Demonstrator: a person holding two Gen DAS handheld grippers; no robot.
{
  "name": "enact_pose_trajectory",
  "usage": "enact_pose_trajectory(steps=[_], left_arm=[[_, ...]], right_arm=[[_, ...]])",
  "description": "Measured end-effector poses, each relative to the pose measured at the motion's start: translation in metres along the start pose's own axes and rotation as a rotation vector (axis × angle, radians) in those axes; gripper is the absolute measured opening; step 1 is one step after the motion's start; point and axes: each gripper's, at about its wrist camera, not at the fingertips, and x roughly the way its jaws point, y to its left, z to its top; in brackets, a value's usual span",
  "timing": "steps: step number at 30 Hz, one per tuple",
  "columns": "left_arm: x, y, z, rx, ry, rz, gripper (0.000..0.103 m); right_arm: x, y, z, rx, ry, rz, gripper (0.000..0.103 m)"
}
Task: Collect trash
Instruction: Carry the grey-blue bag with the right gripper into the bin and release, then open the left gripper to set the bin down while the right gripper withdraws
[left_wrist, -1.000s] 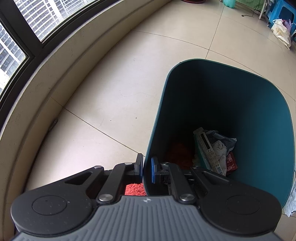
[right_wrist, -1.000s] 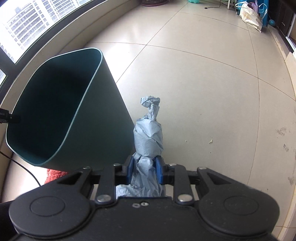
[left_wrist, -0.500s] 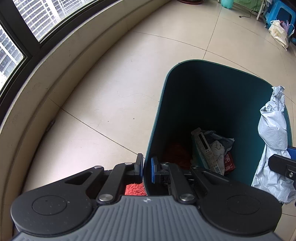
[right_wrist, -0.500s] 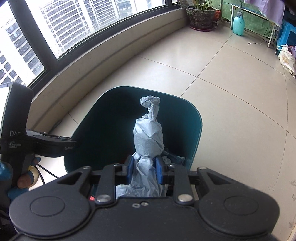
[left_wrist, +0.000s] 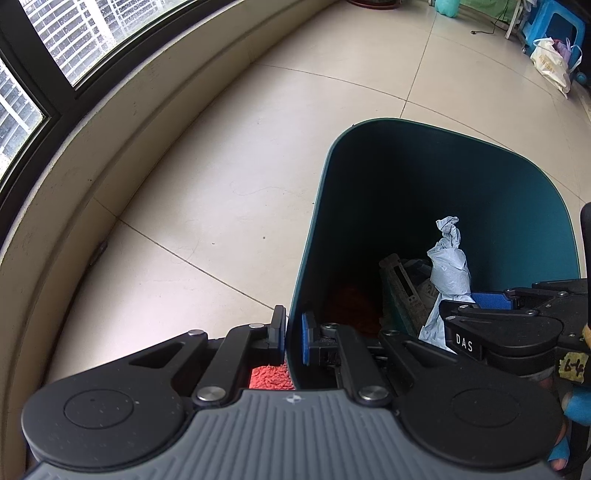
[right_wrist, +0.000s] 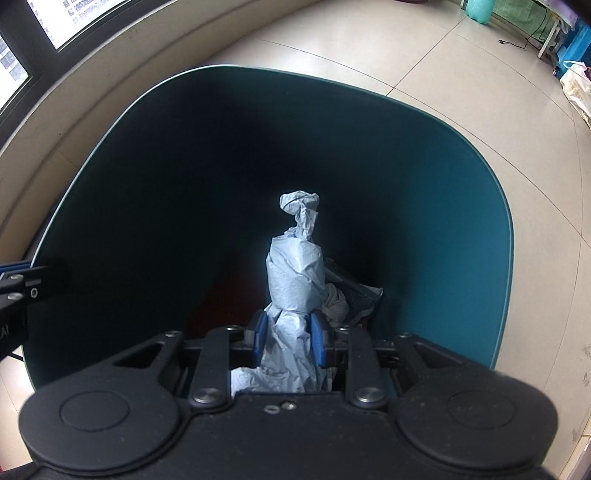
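In the left wrist view, the left gripper (left_wrist: 293, 338) sits at the lower centre of the frame, its jaws pinched tight on the near wall of the teal bin (left_wrist: 517, 206), one blue pad inside and one outside. Just below the pads a patch of red mat (left_wrist: 267, 377) shows under the bin. At the right edge the right gripper (left_wrist: 476, 308) reaches in over the bin mouth, clamped narrowly on a twisted wad of pale blue paper (left_wrist: 448, 269) that stands up from its fingers, inside the bin's opening. Beneath the wad, at the bin's bottom, lie other scraps of trash (left_wrist: 402, 291), among them a printed strip

In the right wrist view, the right gripper (right_wrist: 289, 341) at lower centre holds the same blue paper (right_wrist: 295, 273) between its blue pads, the twisted tip pointing to mid-frame against the dark interior of the bin (right_wrist: 461, 184). Crumpled trash (right_wrist: 351, 295) lies just right of the wad. Beyond the rim, beige floor tiles (right_wrist: 369, 48) run toward the upper frame, with a window (left_wrist: 48, 55) along the upper left
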Motion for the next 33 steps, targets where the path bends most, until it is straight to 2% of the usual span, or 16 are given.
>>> enact_pose_trajectory(steps=[5,12,16,20,27,33], left_arm=[[0.0,-0.001,0.0,0.004,0.001,0.002,0.008],[0.001,0.0,0.001,-0.004,0.009,0.0,0.008],[-0.004,-0.005,0.001,0.023,-0.004,0.022,0.008],[-0.015,-0.006,-0.001,0.041,-0.032,0.023,0.008],[-0.058,-0.009,-0.014,0.101,-0.144,0.061,0.008],[-0.101,-0.011,-0.033,0.109,-0.208,0.034,0.012]], right_arm=[[0.008,-0.003,0.0,0.015,0.03,-0.016,0.027],[-0.006,-0.008,-0.008,0.03,0.002,-0.01,0.033],[-0.017,-0.008,-0.01,0.038,-0.024,-0.001,0.042],[-0.038,-0.01,-0.018,0.039,-0.065,0.019,0.047],[-0.086,-0.011,-0.039,0.029,-0.139,0.056,0.052],[-0.137,-0.016,-0.066,0.01,-0.234,0.08,0.061]])
